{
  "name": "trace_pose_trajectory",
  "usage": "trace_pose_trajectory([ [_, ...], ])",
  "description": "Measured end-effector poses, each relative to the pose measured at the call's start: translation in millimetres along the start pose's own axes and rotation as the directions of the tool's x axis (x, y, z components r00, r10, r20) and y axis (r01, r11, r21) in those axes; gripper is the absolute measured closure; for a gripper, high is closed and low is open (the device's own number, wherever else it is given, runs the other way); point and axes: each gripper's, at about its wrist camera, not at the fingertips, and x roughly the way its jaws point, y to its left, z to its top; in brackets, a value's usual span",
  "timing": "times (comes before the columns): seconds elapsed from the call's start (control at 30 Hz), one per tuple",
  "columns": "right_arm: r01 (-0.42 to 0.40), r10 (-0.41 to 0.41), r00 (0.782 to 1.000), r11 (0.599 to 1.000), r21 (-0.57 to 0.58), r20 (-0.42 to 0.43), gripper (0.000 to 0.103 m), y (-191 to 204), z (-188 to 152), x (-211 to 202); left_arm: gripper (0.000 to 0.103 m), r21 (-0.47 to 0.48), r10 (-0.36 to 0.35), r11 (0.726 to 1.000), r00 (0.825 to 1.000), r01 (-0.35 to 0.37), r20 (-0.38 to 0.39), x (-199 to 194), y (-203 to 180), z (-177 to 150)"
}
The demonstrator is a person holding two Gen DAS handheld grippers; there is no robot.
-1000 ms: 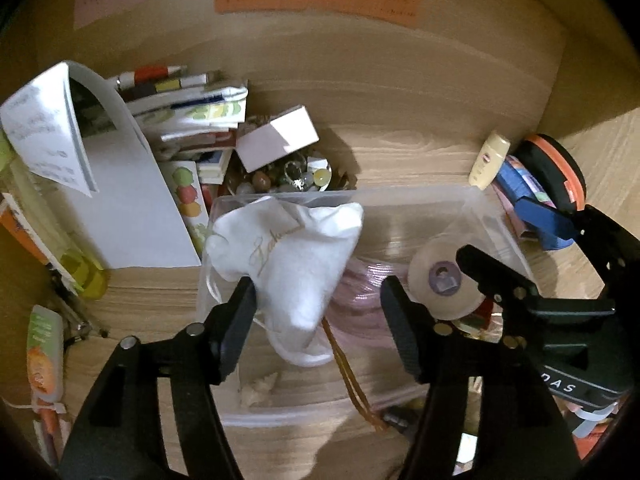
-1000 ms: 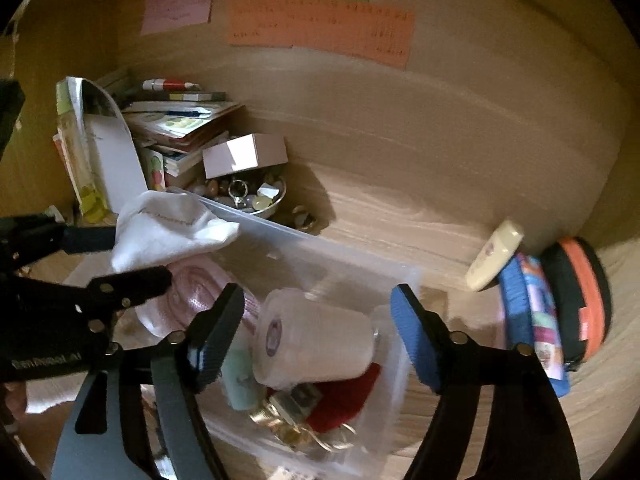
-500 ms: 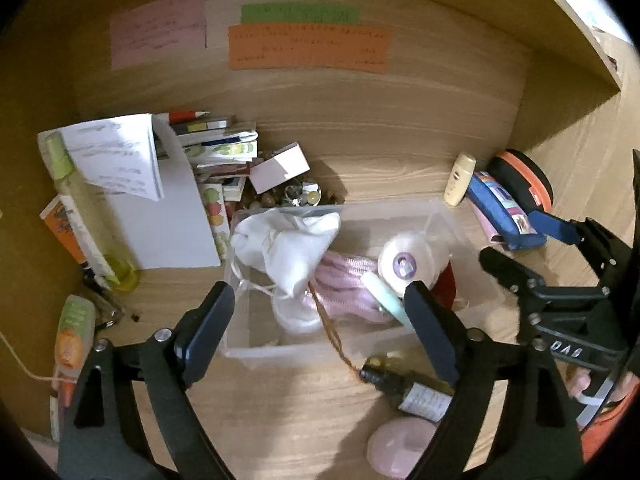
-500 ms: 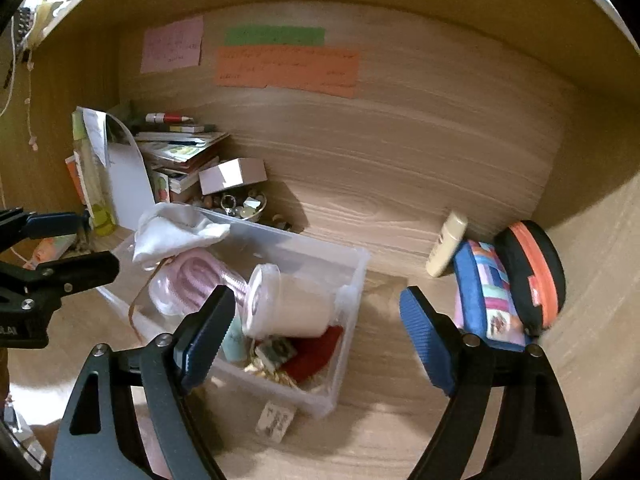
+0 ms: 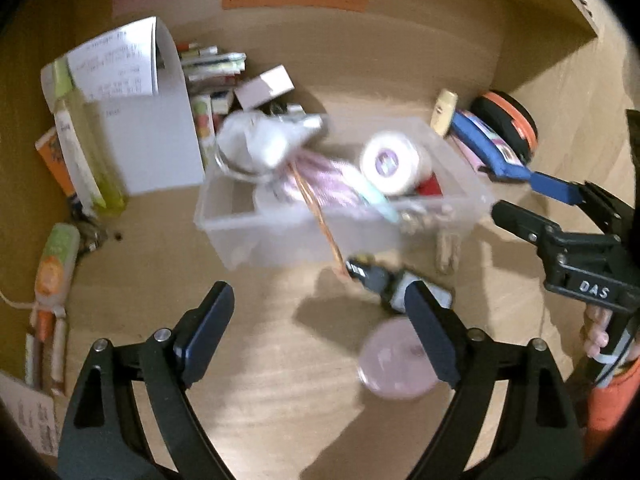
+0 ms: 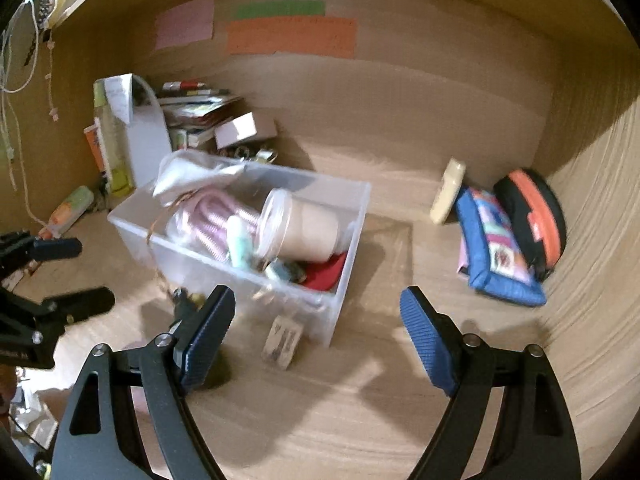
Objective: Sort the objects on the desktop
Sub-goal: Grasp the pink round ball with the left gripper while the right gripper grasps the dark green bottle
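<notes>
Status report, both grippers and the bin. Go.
Left gripper open, empty. Right gripper open, empty. Bin full, upright on desk. Dark bottle lying in front.

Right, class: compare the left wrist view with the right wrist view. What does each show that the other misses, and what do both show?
Only the left wrist view shows the round pink object lying on the desk in front of the clear bin, by the open left gripper.

Only the right wrist view shows cords hanging at the far left, and the open right gripper from behind.

Both show the bin, the white roll inside it, the blue pouch and the orange note.
</notes>
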Motion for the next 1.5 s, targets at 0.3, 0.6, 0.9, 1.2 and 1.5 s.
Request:
trace_pose_trajectory([
  [0.3,-0.076,0.075,0.996,0.997,-0.009,-0.05,0.021,8,-21,10,0.012,0.048,-0.071,0.996,0.996,0.073,-0.059,3,-29,-36],
  [0.6,-0.141,0.139,0.988,0.99,-0.019,-0.068,0.021,17,-26,15,0.012,0.012,-0.06,0.998,0.991,0.062,-0.118,35,-42,-50],
  [0.9,-0.254,0.25,0.962,0.967,-0.022,-0.105,0.023,35,-32,26,0.039,-0.024,-0.095,0.995,0.99,0.093,-0.105,44,-38,-53],
  [1.2,-0.295,0.282,0.945,0.953,-0.062,-0.166,0.036,56,-36,50,0.039,-0.103,-0.05,0.994,0.996,0.042,-0.078,32,-2,-60],
  [1.5,-0.312,0.29,0.928,0.948,-0.067,-0.233,0.064,72,-40,68,0.039,-0.171,-0.024,0.985,0.998,0.015,-0.053,27,26,-60],
])
